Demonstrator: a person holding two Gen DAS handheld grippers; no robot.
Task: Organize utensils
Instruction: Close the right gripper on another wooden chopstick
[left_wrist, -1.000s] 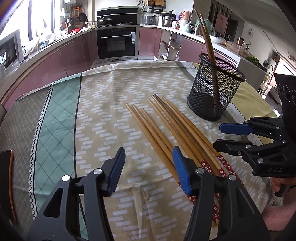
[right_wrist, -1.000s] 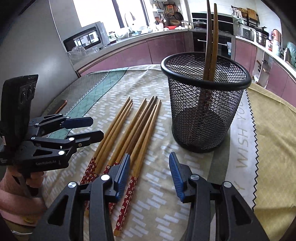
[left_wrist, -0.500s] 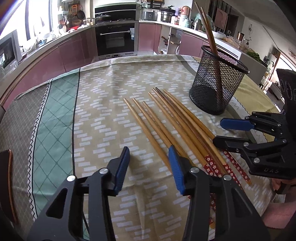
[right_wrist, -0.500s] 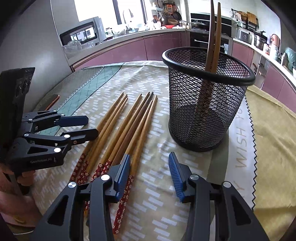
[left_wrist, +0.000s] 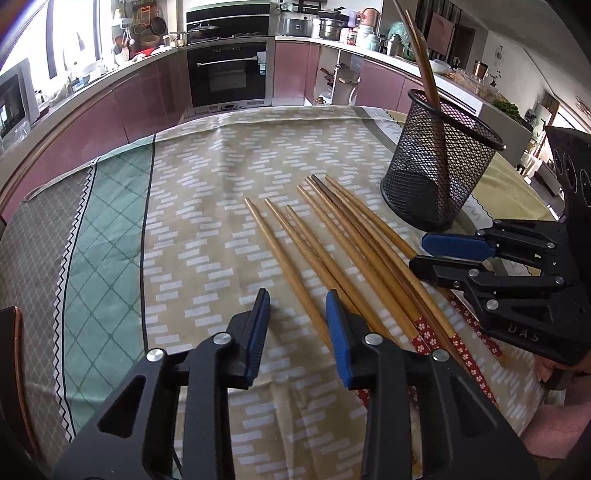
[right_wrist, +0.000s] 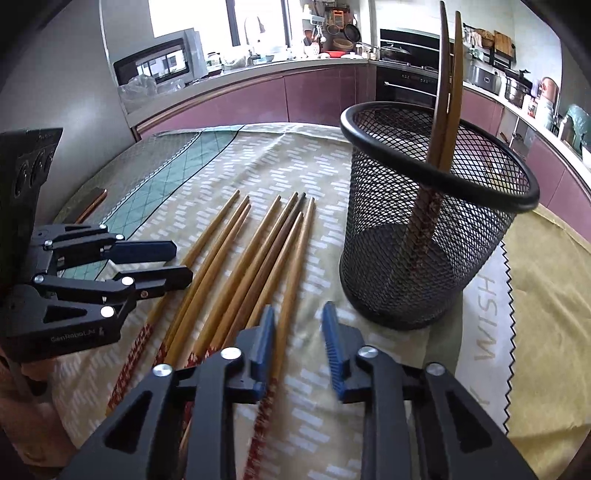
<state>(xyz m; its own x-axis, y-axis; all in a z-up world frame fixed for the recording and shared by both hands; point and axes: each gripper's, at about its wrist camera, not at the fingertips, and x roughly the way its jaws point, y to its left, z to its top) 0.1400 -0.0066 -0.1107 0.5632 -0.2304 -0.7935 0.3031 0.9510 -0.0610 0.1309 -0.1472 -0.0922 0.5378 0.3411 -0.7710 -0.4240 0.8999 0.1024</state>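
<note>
Several wooden chopsticks (left_wrist: 332, 236) with red patterned ends lie side by side on the tablecloth; they also show in the right wrist view (right_wrist: 258, 258). A black mesh holder (left_wrist: 439, 170) stands upright to their right with two chopsticks (right_wrist: 447, 92) leaning in it; the holder fills the right wrist view (right_wrist: 424, 229). My left gripper (left_wrist: 297, 317) is open, low over the leftmost chopsticks. My right gripper (right_wrist: 297, 332) is open, low over the rightmost chopstick, just in front of the holder. Each gripper shows in the other's view, the right (left_wrist: 436, 254) and the left (right_wrist: 177, 262).
The table carries a beige patterned cloth with a green and grey band (left_wrist: 103, 236) on the left. A dark flat object (right_wrist: 92, 203) lies near the table's left edge. Kitchen counters and an oven (left_wrist: 229, 74) stand behind the table.
Both grippers have moved forward and lower toward the chopsticks, and both have narrowed a little. The chopsticks and holder have not moved.
</note>
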